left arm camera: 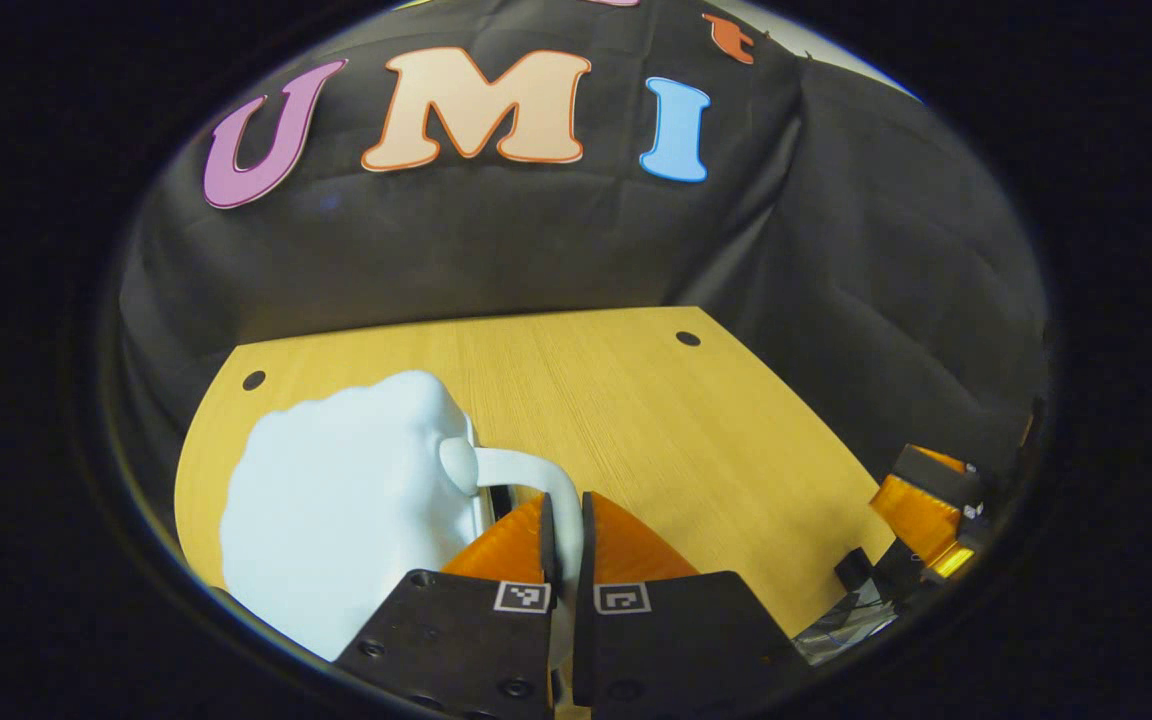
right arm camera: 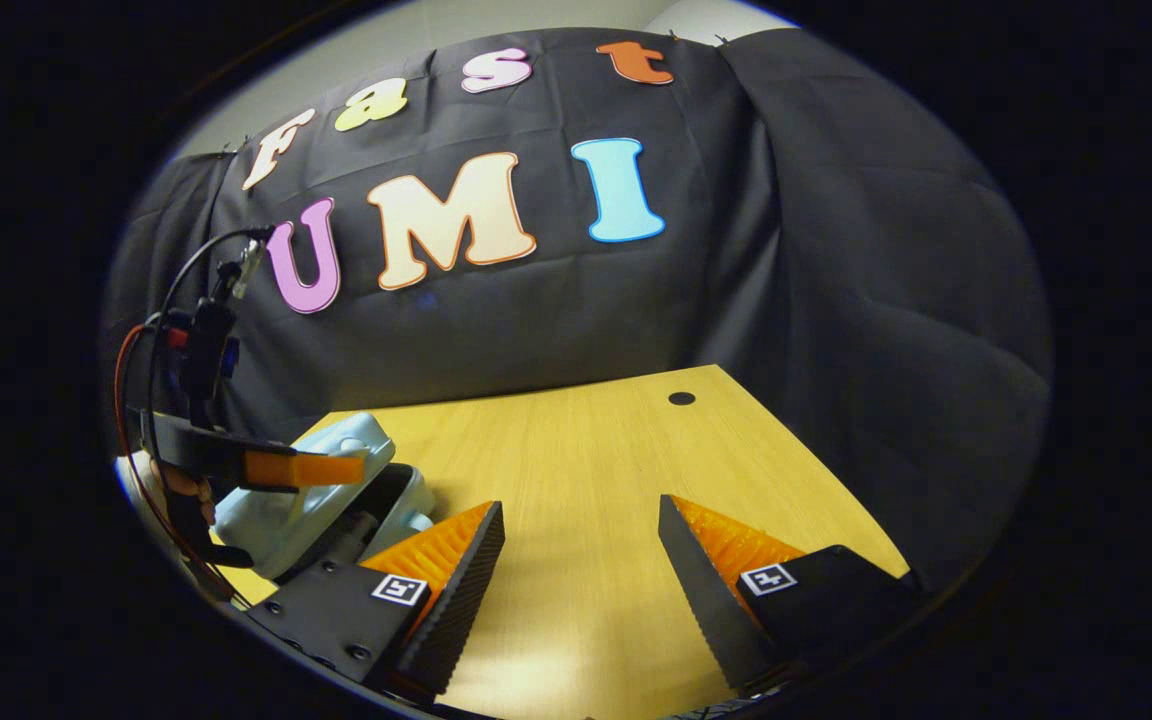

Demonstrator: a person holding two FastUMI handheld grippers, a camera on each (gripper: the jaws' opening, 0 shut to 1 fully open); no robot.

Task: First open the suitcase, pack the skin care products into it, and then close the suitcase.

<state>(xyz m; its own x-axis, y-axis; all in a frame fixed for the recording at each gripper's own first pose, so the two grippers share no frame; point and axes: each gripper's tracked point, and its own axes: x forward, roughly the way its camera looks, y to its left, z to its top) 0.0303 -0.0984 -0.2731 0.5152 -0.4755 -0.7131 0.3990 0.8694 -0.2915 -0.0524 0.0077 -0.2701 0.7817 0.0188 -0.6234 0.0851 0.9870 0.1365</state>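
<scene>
Pale blue and small, the suitcase (left arm camera: 336, 510) sits on the left side of the wooden surface (left arm camera: 656, 420) in the left gripper view. Its white handle (left arm camera: 536, 475) curves out from the lid. The left claw (left arm camera: 564, 540) is pinching that handle, with both fingers pressed on it from either side.

In the right gripper view the suitcase (right arm camera: 321, 490) is at the left edge of the wooden surface (right arm camera: 586, 480). Its lid is lifted a bit, and a dark gap shows between the lid and the bottom half. The left claw (right arm camera: 331, 468) reaches over the lid there, with cables going up from it in front of the black cloth wall (right arm camera: 786, 250).

The right claw (right arm camera: 581, 570) is spread wide open. Its two fingers stand well apart over bare wood, and nothing is between them. It is near the suitcase but not touching it.

In the left gripper view, the right claw (left arm camera: 926, 520) is far off at the right edge of the surface.
</scene>
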